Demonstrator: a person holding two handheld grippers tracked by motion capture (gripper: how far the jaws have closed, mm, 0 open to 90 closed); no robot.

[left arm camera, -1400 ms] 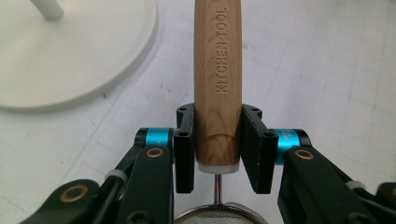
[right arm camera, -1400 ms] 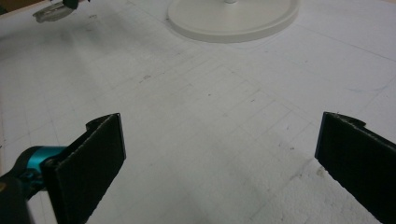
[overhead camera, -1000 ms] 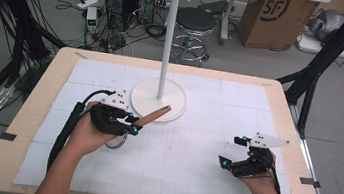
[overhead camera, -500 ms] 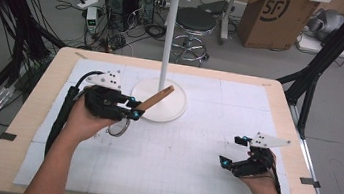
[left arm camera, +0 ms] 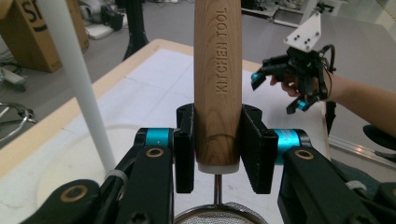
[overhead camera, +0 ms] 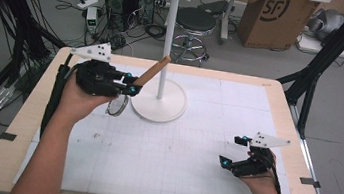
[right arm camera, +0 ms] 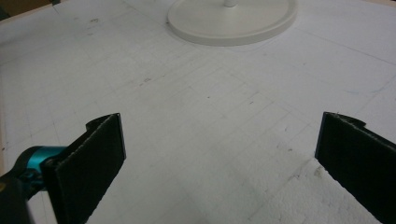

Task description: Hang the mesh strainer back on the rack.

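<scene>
Strainer (overhead camera: 119,104) wooden handle clamped in left gripper (overhead camera: 131,82), nine o'clock of white stand (overhead camera: 159,106) | right gripper (overhead camera: 233,153) jaws wide apart, holding nothing, five o'clock

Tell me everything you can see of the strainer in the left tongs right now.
The strainer has a round wooden handle stamped KITCHEN TOOL, a pale collar at its lower end, a thin metal stem, and a metal-rimmed mesh bowl. The left tongs clamp the handle near the collar, pads pressing both sides. It is lifted off the table, handle tilted up toward the white stand's pole, bowl hanging below the hand beside the stand's base.
</scene>
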